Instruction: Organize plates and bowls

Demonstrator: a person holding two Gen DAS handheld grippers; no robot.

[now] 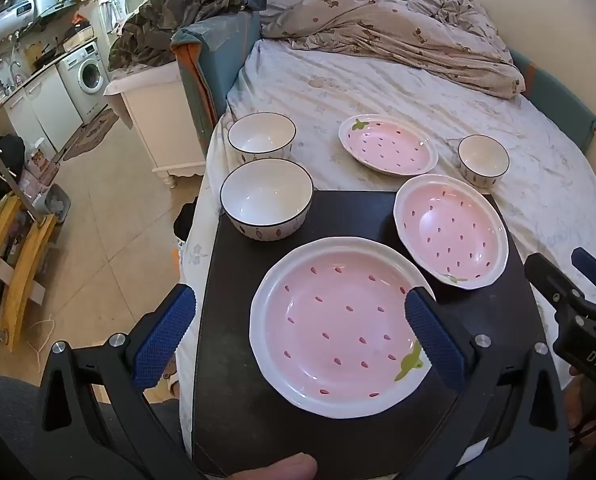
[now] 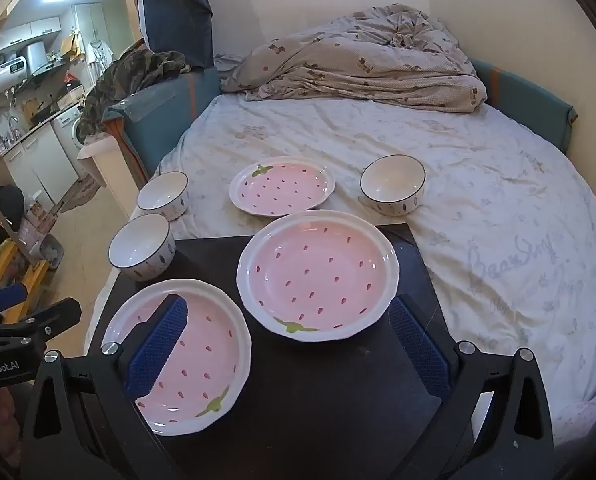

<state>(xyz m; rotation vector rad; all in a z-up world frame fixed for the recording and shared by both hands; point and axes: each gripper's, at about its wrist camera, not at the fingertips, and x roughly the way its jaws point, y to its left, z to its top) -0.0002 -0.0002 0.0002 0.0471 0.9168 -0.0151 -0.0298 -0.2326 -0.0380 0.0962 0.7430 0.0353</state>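
Left gripper [image 1: 298, 330] tilting down, blue-padded jaws standing wide apart, gripping nothing. Right gripper [image 2: 287, 346] likewise angling downward, jaws spread fully, nothing between them. Thumb [image 1: 281, 468] showing at the bottom edge of the left view.

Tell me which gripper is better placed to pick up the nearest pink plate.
Probably the left gripper: it hangs open right over the nearest plate; the right gripper points at the second plate.

bed [image 2: 378, 136] – rumpled quilt [image 2: 358, 64] | tiled floor [image 1: 97, 240] | washing machine [image 1: 87, 74]
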